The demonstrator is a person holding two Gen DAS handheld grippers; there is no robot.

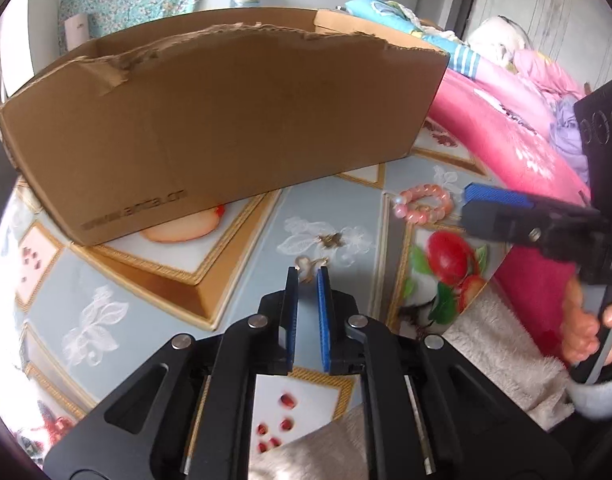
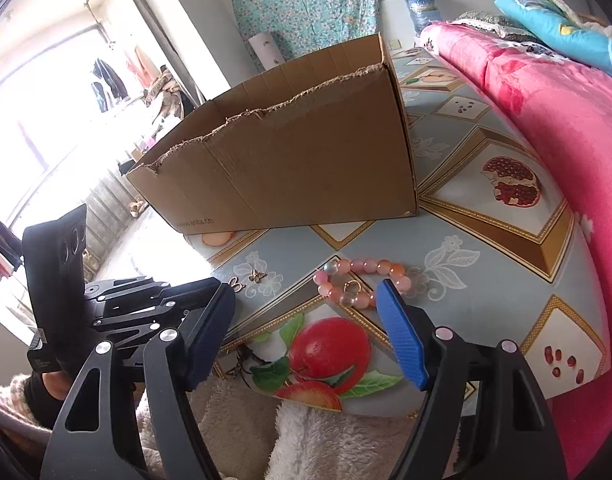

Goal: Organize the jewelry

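Left wrist view: sorting loose pieces off the desk, probably toward the box standing open behind them. Keeping the left fingers only a narrow slit apart, right at a small gold earring lying on the desk. Apparently not pinching it, though hard to be sure with tips and earring overlapping. Seeing a gold charm just beyond, and a pink bracelet further right, touching the desk near the edge. Not seeing into the box at all from here.

Right wrist view: holding the right fingers spread wide, gripping nothing, hovering just short of the bracelet. Noticing a small gold ring lying inside the bracelet's loop. Judging the next move: easing forward and down so the beads sit between the pads, then closing gently without catching the ring, unless taking both. Losing the other gripper's tips behind the near finger. Seeing only the box's bare inner walls, never its floor, so unable to tell what is lying inside.
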